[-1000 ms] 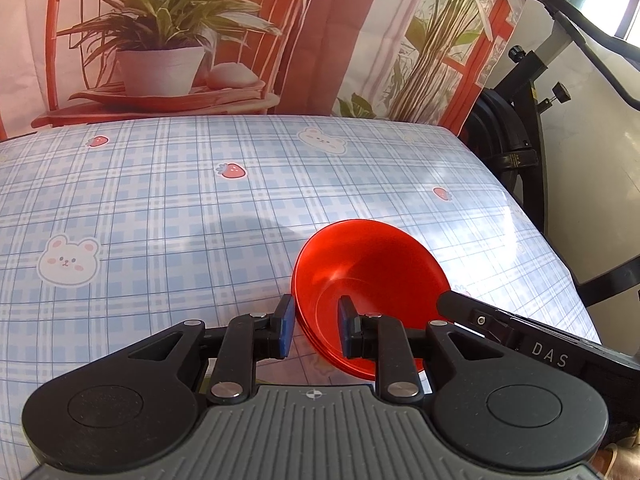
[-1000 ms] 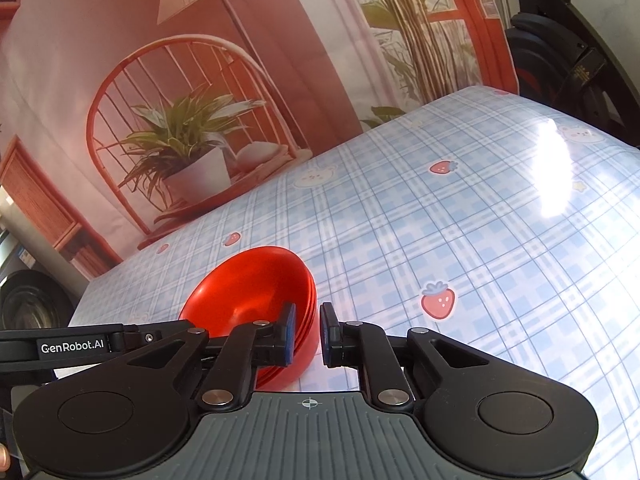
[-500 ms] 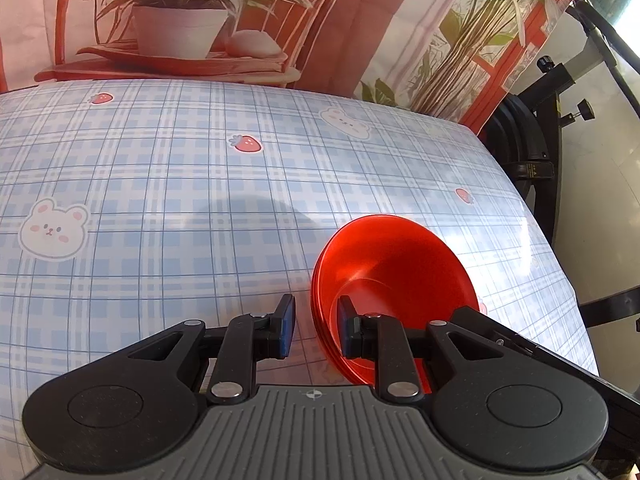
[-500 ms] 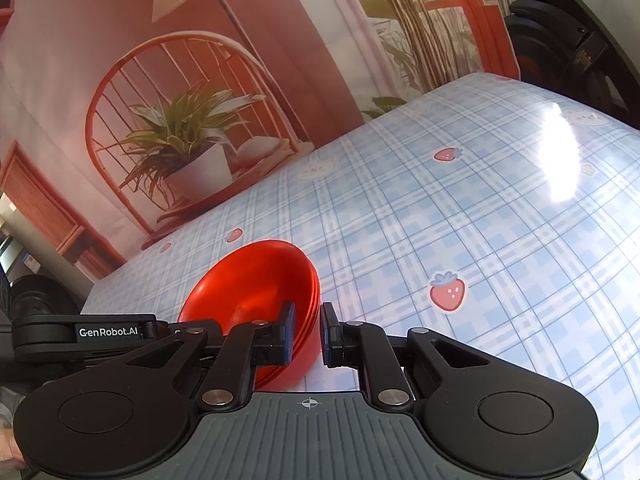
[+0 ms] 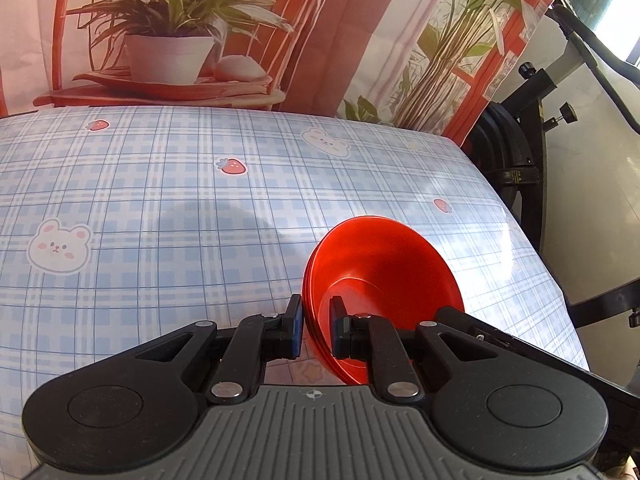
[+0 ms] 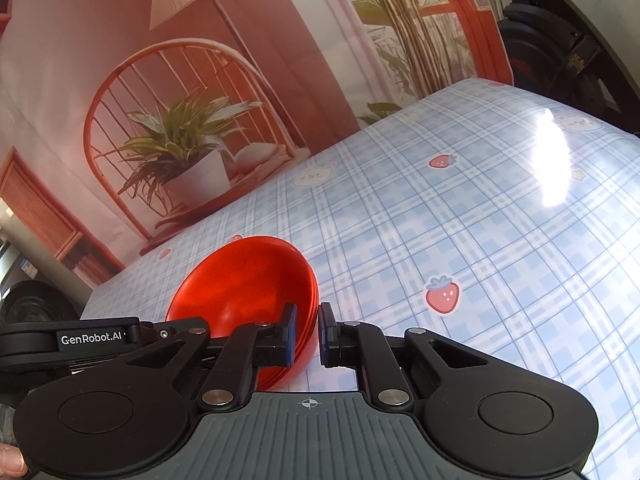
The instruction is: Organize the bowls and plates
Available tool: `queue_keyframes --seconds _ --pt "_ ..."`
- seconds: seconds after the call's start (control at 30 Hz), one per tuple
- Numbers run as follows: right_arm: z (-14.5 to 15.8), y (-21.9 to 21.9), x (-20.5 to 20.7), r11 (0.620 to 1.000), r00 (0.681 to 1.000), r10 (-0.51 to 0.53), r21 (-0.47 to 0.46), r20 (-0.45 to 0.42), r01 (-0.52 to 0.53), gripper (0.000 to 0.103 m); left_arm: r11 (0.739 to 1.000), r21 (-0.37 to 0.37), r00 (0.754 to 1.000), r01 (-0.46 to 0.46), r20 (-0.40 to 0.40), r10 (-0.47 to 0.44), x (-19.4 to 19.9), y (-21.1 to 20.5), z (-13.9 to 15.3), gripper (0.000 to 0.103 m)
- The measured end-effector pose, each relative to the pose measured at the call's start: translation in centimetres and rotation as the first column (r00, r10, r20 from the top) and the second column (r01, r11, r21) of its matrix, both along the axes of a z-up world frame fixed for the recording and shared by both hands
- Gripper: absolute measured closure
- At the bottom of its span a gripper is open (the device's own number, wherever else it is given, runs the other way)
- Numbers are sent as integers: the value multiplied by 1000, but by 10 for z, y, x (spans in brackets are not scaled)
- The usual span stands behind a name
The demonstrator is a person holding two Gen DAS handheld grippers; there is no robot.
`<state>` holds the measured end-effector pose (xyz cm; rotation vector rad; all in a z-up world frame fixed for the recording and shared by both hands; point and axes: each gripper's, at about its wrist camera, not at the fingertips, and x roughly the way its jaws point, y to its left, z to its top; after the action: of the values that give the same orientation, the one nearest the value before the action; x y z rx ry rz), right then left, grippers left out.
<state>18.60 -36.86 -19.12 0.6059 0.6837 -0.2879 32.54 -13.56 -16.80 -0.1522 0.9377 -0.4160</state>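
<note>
A stack of red bowls (image 5: 380, 280) is held between both grippers above the blue checked tablecloth (image 5: 160, 208). My left gripper (image 5: 316, 330) is shut on the stack's rim at its left side, one finger inside and one outside. In the right wrist view the same red bowls (image 6: 248, 284) sit left of centre, and my right gripper (image 6: 307, 334) is shut on the rim at their right side. The stack is tilted. The left gripper's body shows at the left edge of the right wrist view (image 6: 92, 338).
The tablecloth (image 6: 460, 240) has strawberry and bear prints. A printed backdrop (image 5: 180, 32) with a plant and chair hangs behind the table's far edge. A black exercise machine (image 5: 528, 152) stands beyond the table's right edge.
The bowls stay gripped by both grippers. Both grippers and the stack have shifted slightly over the table, and the stack has tilted a little more upright in the left view.
</note>
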Motion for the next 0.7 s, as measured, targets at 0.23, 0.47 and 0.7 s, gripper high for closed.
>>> queue_keyframes --seconds 0.23,0.47,0.7 --pt "26 13 -4 999 999 26 -30 37 -25 92 999 -18 998 -32 45 33 -20 11 25 89" --pt "49 33 -6 996 996 67 -56 59 -64 92 999 4 995 -38 92 37 -39 27 49 89" --pt "69 63 -4 990 990 126 -73 63 -121 92 997 16 990 -69 125 66 -60 52 70 89"
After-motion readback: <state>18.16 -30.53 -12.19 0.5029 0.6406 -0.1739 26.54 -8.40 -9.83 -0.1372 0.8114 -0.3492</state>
